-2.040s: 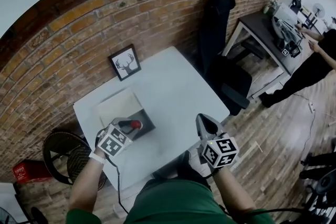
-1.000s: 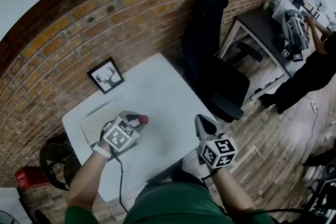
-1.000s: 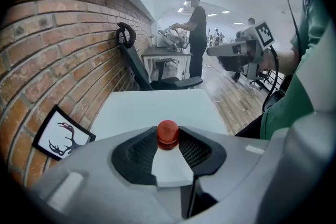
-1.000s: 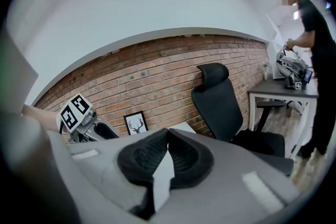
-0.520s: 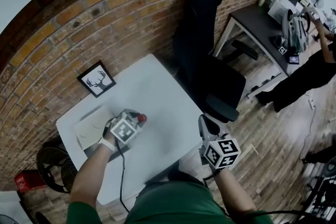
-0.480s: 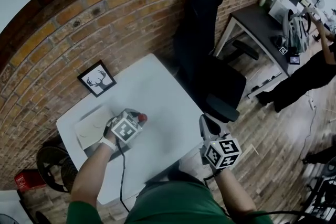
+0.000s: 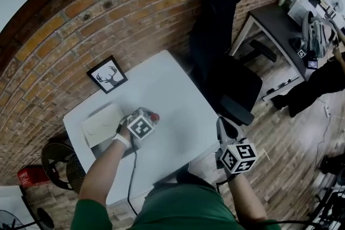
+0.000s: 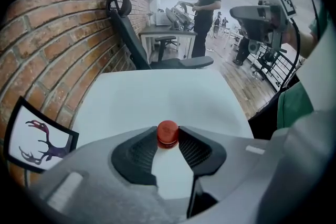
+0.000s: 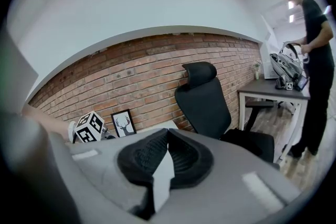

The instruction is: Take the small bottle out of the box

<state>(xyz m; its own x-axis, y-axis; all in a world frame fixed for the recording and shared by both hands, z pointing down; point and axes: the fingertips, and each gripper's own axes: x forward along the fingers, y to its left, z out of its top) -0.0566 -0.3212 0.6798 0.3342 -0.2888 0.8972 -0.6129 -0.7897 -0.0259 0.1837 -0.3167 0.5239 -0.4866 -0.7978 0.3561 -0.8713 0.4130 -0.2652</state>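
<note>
My left gripper (image 7: 152, 118) is shut on the small bottle, whose red cap (image 7: 155, 116) pokes out between the jaw tips. It hangs low over the white table (image 7: 172, 89), just right of the beige box (image 7: 101, 125). In the left gripper view the red cap (image 8: 168, 134) is pinched between the two black pads (image 8: 137, 153); the bottle's body is hidden below them. My right gripper (image 7: 221, 123) is off the table's right edge, over the wooden floor. In the right gripper view its jaws (image 9: 167, 134) meet with nothing between them.
A framed deer picture (image 7: 107, 74) leans on the brick wall behind the table. A black office chair (image 7: 226, 62) stands to the right. Beyond it a person (image 8: 205, 8) works at a dark desk (image 7: 280, 24). A wicker stool (image 7: 56, 161) sits left of the table.
My left gripper has carried the bottle from over the box out to its right and sunk closer to the tabletop. My right gripper has drifted slightly to the right.
</note>
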